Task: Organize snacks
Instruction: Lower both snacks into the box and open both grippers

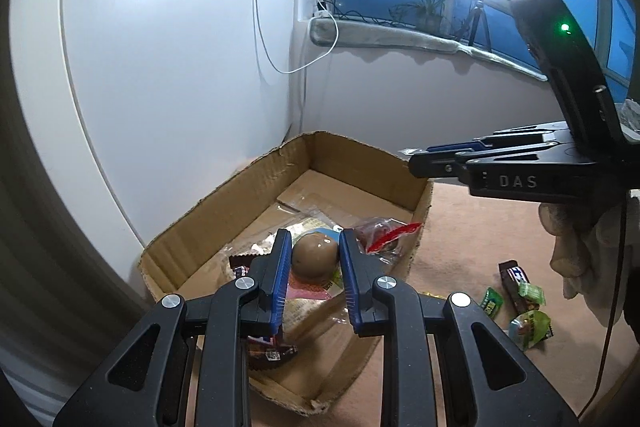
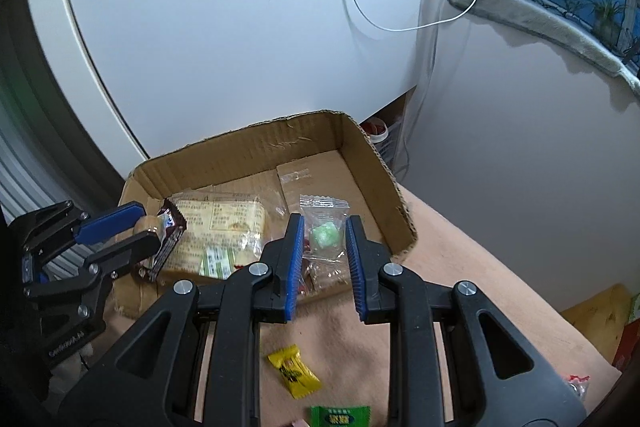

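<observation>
Left gripper (image 1: 312,267): jaws were held apart over the near part of the cardboard box (image 1: 240,183), with a round brown packaged snack (image 1: 315,254) framed between the blue pads; from the right wrist view that snack appeared to sit between the jaws, though contact could not be told.
Under the left jaws: a brown chocolate bar wrapper (image 1: 266,353) was seen below the left finger, and a pink-printed flat packet (image 1: 310,291) beneath the round snack.
Right of the left jaws: a clear packet with a red strip (image 1: 384,233) was lying in the box.
Right gripper (image 2: 322,251): jaws were clamped on the clear wrapper of a green candy (image 2: 326,233), held just above the box's near wall.
Below the right jaws: a yellow wrapped candy (image 2: 294,375) and a green sachet (image 2: 340,417) were lying on the pink cloth (image 2: 460,235), outside the box.
Left of the right jaws: a large flat cracker packet (image 2: 218,223) was lying inside the box.
Beyond the jaws: the far part of the box floor was seen bare, the far wall standing near a white panel (image 2: 240,27).
Loose snacks: a dark bar (image 1: 516,281) and green-wrapped sweets (image 1: 530,323) were lying on the cloth, well to the right of the left jaws.
</observation>
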`<action>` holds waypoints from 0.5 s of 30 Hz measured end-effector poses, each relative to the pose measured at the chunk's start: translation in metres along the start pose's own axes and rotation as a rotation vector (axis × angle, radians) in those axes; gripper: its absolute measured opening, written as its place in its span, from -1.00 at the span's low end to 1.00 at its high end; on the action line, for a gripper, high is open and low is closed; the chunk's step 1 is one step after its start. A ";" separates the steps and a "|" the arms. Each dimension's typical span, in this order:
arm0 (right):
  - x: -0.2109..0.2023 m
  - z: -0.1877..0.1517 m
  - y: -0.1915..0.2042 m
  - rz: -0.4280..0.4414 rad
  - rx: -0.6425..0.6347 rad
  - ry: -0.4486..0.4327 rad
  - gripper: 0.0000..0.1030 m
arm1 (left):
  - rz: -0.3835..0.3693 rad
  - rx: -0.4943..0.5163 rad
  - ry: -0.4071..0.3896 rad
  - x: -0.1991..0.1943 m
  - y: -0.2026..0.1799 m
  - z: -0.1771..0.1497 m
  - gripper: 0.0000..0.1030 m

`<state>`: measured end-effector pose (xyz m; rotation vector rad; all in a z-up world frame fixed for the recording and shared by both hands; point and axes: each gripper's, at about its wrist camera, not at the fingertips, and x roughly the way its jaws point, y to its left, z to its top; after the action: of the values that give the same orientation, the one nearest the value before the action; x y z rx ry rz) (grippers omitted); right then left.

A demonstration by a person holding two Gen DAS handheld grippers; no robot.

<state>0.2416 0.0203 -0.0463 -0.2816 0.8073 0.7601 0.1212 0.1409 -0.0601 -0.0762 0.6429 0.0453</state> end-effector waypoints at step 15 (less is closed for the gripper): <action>0.023 0.005 0.001 0.013 0.028 0.025 0.30 | 0.024 -0.024 0.026 0.012 0.009 0.000 -0.53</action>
<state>0.2541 0.0349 -0.0599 -0.2614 0.8437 0.7576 0.1297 0.1500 -0.0678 -0.0926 0.6697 0.0751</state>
